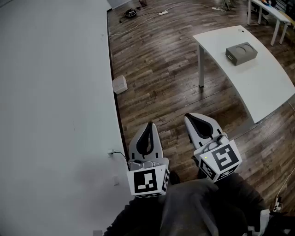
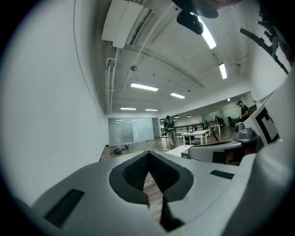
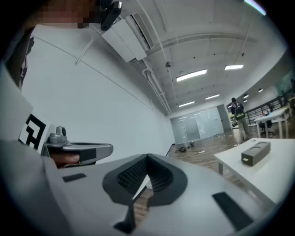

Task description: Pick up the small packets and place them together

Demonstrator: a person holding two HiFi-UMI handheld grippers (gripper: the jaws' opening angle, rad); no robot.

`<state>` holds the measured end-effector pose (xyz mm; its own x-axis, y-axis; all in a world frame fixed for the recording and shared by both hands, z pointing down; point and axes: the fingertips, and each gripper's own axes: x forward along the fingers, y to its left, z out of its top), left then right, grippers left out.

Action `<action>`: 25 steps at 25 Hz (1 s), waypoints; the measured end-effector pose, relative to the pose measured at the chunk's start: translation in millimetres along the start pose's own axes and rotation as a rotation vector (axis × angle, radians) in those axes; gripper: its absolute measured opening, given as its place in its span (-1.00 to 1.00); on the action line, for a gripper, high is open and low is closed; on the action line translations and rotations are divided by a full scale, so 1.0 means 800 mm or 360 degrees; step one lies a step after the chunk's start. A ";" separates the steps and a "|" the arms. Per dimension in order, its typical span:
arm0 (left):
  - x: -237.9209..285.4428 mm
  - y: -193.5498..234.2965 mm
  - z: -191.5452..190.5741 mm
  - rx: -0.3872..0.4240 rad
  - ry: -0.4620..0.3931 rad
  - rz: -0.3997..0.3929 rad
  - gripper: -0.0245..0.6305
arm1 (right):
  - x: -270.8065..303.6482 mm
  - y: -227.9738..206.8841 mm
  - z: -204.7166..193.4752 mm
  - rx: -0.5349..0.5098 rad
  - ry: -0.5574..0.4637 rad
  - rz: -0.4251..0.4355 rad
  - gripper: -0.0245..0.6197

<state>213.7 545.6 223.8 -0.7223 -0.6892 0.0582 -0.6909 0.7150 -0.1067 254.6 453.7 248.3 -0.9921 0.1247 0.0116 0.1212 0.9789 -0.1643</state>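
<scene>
A white wall (image 1: 50, 92) fills the left of the head view, from near to far. Right of it runs a dark wood-plank floor (image 1: 156, 69). At the far right stands a white table (image 1: 258, 87) on white legs, and a grey box (image 1: 241, 53) sits on its top, apart from the edges. A second white table (image 1: 272, 11) shows at the far right corner.

Near the bottom, the left gripper (image 1: 149, 125) and the right gripper (image 1: 189, 117) are held side by side over the floor, both pointing away from the person. Each gripper view shows its dark ribbed pads meeting at the tip with nothing between them.

No view shows where the small packets lie.

On the floor against the wall lies a small white box (image 1: 120, 84). Farther off a pale cable (image 1: 138, 27) trails across the planks past a dark round object (image 1: 130, 13).

In the left gripper view, strip lights (image 2: 144, 86) line the ceiling, a glass partition (image 2: 131, 130) closes the far end of the room, and a person (image 2: 169, 129) stands in front of it.
</scene>
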 end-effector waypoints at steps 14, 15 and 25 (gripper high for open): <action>0.017 -0.048 -0.041 -0.0089 0.0138 0.0084 -0.94 | -0.010 -0.028 -0.043 0.0119 0.0169 0.0244 -0.90; 0.018 -0.048 -0.046 -0.0094 0.0154 0.0084 -0.94 | -0.007 -0.030 -0.046 0.0128 0.0176 0.0243 -0.90; 0.056 0.036 -0.094 -0.0173 0.0238 0.0127 -0.94 | 0.088 -0.011 -0.071 0.0183 0.0191 0.0278 -0.90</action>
<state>158.8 544.0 298.2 -0.7660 -0.6104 0.2017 -0.6247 0.7808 -0.0094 185.5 463.5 307.0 -0.9446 0.3158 0.0893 0.2796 0.9168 -0.2852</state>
